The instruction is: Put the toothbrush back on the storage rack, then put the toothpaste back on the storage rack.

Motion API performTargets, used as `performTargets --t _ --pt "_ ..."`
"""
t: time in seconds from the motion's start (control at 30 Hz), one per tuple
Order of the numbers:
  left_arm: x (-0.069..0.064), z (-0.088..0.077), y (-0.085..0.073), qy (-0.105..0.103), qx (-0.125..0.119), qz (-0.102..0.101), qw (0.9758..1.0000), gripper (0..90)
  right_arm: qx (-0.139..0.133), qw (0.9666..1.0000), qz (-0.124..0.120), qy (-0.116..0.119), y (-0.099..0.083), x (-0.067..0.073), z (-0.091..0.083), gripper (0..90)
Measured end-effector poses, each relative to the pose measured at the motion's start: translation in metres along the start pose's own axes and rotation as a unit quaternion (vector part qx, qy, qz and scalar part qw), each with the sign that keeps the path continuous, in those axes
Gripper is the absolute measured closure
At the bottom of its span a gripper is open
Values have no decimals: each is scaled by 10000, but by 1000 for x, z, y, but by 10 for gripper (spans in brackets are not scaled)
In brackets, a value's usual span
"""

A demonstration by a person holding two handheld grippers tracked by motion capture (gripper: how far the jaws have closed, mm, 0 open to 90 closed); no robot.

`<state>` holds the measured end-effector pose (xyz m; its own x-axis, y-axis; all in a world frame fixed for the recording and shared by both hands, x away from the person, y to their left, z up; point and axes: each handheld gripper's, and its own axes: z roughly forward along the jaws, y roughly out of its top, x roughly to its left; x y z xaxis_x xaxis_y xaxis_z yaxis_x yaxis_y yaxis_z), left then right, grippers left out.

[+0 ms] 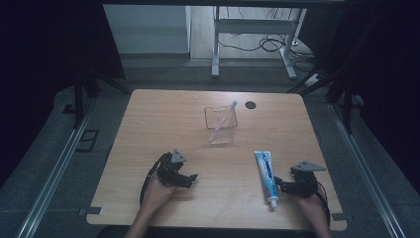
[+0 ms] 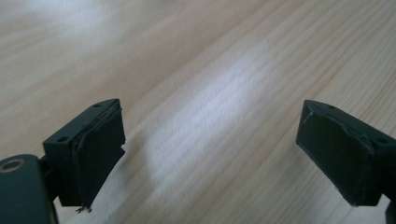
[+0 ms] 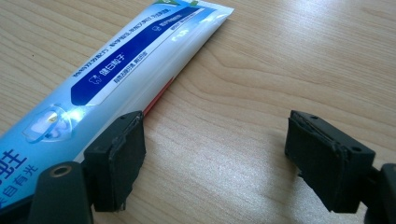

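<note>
Toothpaste tube [image 1: 266,176] beside low right gripper [image 1: 283,186]

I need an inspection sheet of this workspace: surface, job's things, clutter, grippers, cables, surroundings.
Surface: wooden table, with a dark round spot near the far edge.
Job's things: toothpaste tube lying flat; clear cup upright, holding a toothbrush.
Clutter: nothing seen.
Grippers: left gripper open over bare wood; right gripper open beside the tube, not gripping it.
Cables: one trails from each gripper; more lie on the floor behind.
Surroundings: grey desk frame beyond the table; dark at both sides.
</note>
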<state>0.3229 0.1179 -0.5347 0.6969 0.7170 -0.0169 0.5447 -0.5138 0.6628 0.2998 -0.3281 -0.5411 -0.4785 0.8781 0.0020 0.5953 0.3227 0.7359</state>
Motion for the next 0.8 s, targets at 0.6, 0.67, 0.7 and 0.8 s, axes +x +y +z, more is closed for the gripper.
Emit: performTargets --t 0.6,0.67,0.7,0.8 --pt "5 6 -9 -22 -20 -66 10000 15 -16 9994 188 292 -1 -5 -5 263" --pt "5 6 -9 -20 -20 -67 10000 16 46 9993 187 334 0 -5 -6 266" --pt "5 6 -9 -19 -21 -66 10000 16 67 9992 191 337 1 -5 -6 272" --pt "5 5 -10 -17 -17 -56 10000 17 174 9989 250 343 4 -5 -6 281"
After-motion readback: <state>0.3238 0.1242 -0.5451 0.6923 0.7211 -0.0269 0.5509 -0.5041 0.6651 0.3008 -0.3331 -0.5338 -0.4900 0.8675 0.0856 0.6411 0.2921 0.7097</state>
